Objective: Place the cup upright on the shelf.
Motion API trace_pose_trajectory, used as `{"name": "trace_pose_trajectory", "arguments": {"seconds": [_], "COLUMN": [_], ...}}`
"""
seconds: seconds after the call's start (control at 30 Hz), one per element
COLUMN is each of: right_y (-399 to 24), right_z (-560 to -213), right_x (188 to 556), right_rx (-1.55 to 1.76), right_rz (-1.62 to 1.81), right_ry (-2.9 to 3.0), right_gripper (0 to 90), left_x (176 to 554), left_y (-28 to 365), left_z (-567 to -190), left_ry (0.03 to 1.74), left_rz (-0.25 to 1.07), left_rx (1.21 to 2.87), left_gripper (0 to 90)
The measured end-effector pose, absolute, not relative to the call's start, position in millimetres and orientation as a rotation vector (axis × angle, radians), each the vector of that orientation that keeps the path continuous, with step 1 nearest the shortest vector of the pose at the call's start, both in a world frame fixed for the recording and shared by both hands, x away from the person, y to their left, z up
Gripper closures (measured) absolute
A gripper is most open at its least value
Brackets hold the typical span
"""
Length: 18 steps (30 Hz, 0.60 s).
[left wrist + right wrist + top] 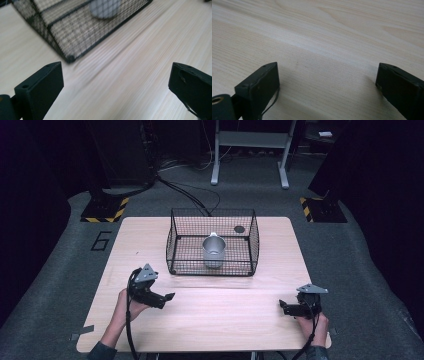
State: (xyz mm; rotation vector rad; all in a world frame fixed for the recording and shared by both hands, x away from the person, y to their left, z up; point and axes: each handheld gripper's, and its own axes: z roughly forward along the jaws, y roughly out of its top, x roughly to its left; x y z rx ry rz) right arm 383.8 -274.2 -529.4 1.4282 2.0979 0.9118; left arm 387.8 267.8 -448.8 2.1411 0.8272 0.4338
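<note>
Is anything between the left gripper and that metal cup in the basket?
Yes. The metal cup stands inside the wire basket, so the basket's near mesh wall lies between it and the left gripper. The basket's top looks open, and bare table lies before it.

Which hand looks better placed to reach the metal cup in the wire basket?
Probably the left tool: it sits nearer the basket and faces the cup, jaws open. The right tool faces bare table.

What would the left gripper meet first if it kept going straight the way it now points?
Most likely the near corner of the wire basket, ahead of the left gripper; its open jaws frame bare table before that. Depth is uncertain.
</note>
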Motion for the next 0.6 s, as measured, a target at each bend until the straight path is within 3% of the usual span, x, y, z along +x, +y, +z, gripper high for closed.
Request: {"name": "trace_pose_trajectory", "arguments": {"seconds": [0.6], "right_y": [-275], "right_z": [-530], "right_x": [384], "right_rx": [1.418], "right_rz": [0.910], "right_ry": [2.100], "right_gripper": [4.5], "left_x": [372], "left_y": [329], "left_z": [-531], "left_ry": [1.209], "left_rz": [0.496], "left_rx": [2.052], "left_gripper": [0.0]}}
